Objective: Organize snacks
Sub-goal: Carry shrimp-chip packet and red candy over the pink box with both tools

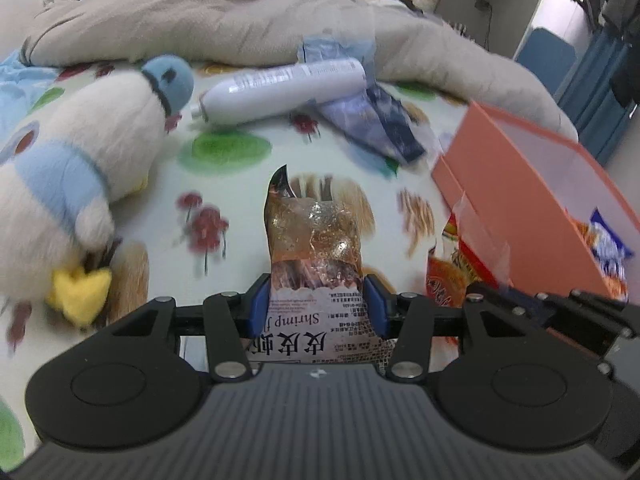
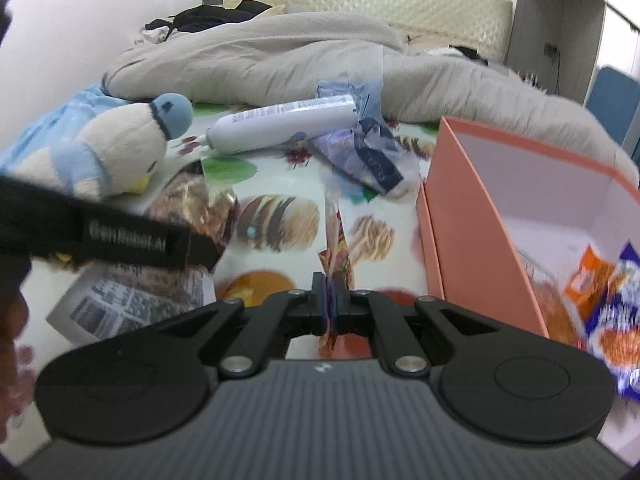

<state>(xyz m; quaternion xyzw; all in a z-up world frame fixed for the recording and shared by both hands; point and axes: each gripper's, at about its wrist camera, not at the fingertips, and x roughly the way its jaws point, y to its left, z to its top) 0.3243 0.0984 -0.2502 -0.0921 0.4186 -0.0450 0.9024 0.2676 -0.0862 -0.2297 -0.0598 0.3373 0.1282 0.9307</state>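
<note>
I have the left gripper [image 1: 316, 304] pinching a shrimp snack packet [image 1: 314, 240]: its blue fingers [image 1: 256, 308] press on both sides of the packet's printed lower part, and the clear, amber-looking upper part sticks out forward past the fingertips, above the food-print sheet [image 1: 224, 184] on the bed. From the right wrist I see that same packet [image 2: 188, 208] off to the left, with the left gripper's black body crossing in front of it.

My right gripper [image 2: 330, 304] has its fingers pressed nearly together on a thin red-orange snack wrapper [image 2: 334, 240], held edge-on; the wrapper rises out ahead of the tips and a bit of it hangs below them.

The orange box [image 2: 480, 216] stands open just to the right of both grippers, with an orange and blue snack bag [image 2: 608, 308] already lying inside.

Farther back on the sheet lie a plush penguin [image 1: 100, 152], a white bottle [image 1: 280, 92] on its side and a blue wrapper [image 1: 376, 124], all well apart from my fingers. A grey quilt [image 2: 280, 52] is heaped behind them.
</note>
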